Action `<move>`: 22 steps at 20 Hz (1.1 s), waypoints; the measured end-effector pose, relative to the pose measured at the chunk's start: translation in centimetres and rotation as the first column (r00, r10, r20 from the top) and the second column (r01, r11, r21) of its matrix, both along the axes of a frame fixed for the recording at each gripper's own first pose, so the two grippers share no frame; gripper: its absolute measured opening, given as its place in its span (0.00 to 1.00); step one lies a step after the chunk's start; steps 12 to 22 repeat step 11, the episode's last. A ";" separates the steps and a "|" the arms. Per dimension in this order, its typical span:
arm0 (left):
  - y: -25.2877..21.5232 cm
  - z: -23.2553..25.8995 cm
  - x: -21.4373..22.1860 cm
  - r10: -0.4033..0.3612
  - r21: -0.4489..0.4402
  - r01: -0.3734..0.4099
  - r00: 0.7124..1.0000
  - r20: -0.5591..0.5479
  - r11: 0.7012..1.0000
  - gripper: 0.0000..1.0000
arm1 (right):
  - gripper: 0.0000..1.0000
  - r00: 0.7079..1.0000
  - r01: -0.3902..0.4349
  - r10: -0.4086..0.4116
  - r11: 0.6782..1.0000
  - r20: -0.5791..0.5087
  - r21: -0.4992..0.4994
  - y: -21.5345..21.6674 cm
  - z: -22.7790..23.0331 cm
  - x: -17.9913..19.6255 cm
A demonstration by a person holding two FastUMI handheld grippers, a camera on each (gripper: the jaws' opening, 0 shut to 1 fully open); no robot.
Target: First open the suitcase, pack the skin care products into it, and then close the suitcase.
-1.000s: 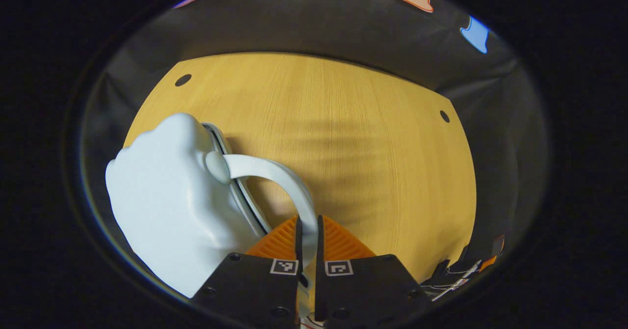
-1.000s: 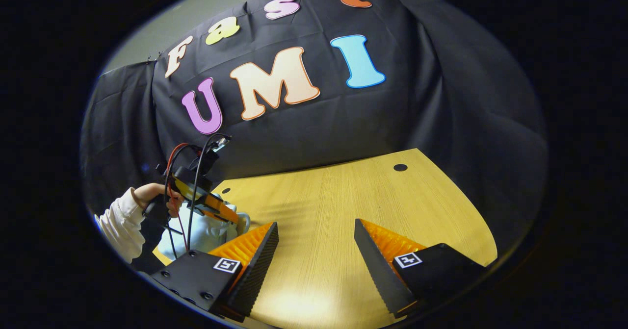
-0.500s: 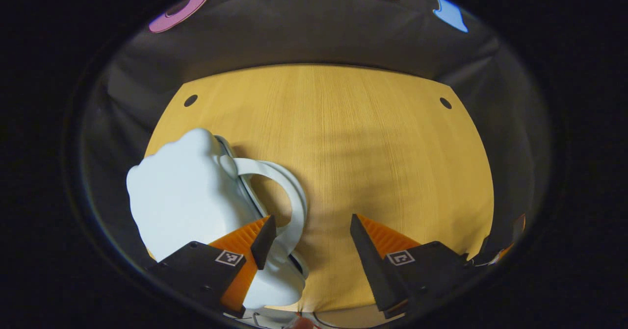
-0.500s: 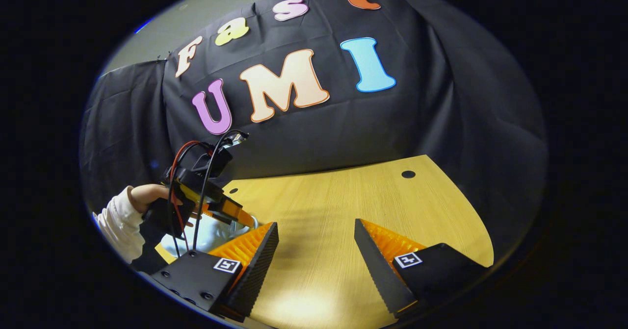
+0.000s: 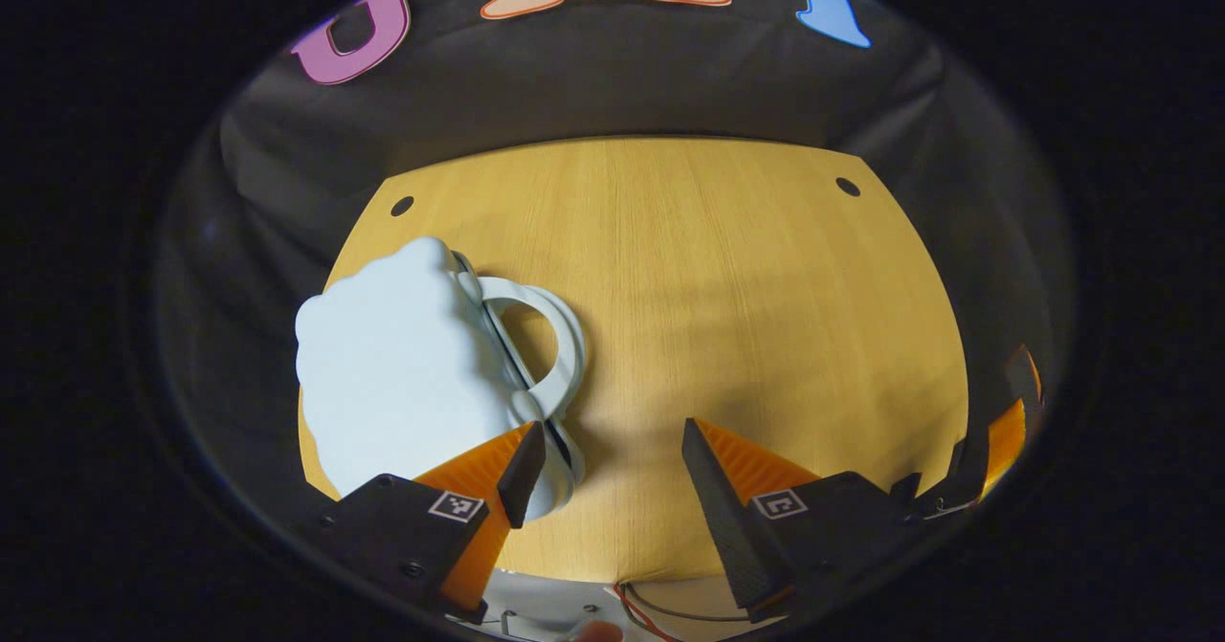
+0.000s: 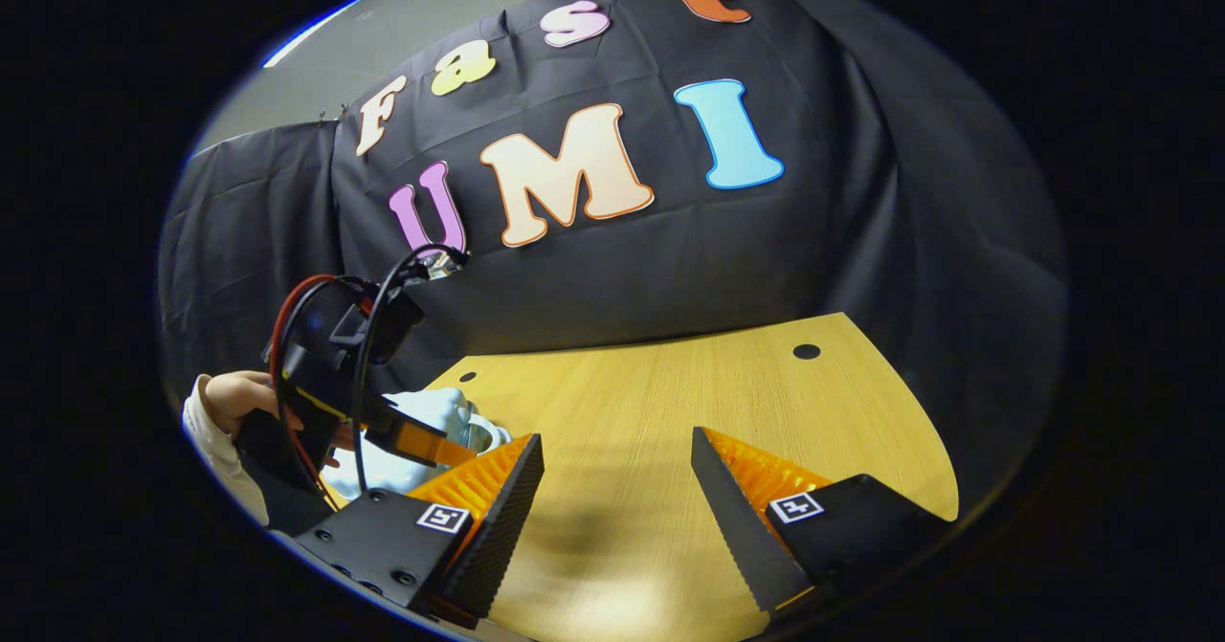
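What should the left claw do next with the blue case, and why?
Probably lift the left claw away. It is open and grips nothing, and the case lies on the table looking shut, with its two handles folded together.

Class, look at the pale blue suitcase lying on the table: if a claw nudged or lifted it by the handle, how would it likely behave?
The suitcase looks like a smooth moulded shell, so probably stiff and slippery. Lying flat, it would likely slide, not tip. Its thin looped handle may flex a little.
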State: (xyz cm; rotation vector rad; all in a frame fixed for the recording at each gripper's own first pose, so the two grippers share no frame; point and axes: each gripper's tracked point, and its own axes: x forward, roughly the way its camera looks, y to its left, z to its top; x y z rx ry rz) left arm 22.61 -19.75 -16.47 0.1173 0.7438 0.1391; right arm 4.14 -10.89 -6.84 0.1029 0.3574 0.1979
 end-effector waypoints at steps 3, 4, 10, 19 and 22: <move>-0.9 0.8 -1.8 0.008 -0.032 -0.007 1.000 0.024 0.999 0.87 | 0.98 1.000 -0.006 0.006 1.000 0.005 -0.001 -0.2 0.3 -0.2; -1.3 1.0 -2.5 0.004 -0.041 -0.003 1.000 0.030 0.999 0.87 | 0.98 1.000 -0.008 0.008 1.000 0.006 -0.003 -0.2 0.4 -0.3; -3.0 0.9 -5.2 -0.047 -0.013 0.047 0.998 0.042 0.999 0.86 | 0.98 1.000 -0.018 0.018 1.000 0.011 -0.017 -0.5 0.6 -0.7; -3.2 0.8 -5.3 -0.050 -0.011 0.051 0.998 0.042 0.999 0.86 | 0.98 1.000 -0.019 0.020 1.000 0.013 -0.016 -0.6 0.7 -0.9; -3.2 0.8 -5.3 -0.050 -0.011 0.051 0.998 0.042 0.999 0.86 | 0.98 1.000 -0.019 0.020 1.000 0.013 -0.016 -0.6 0.7 -0.9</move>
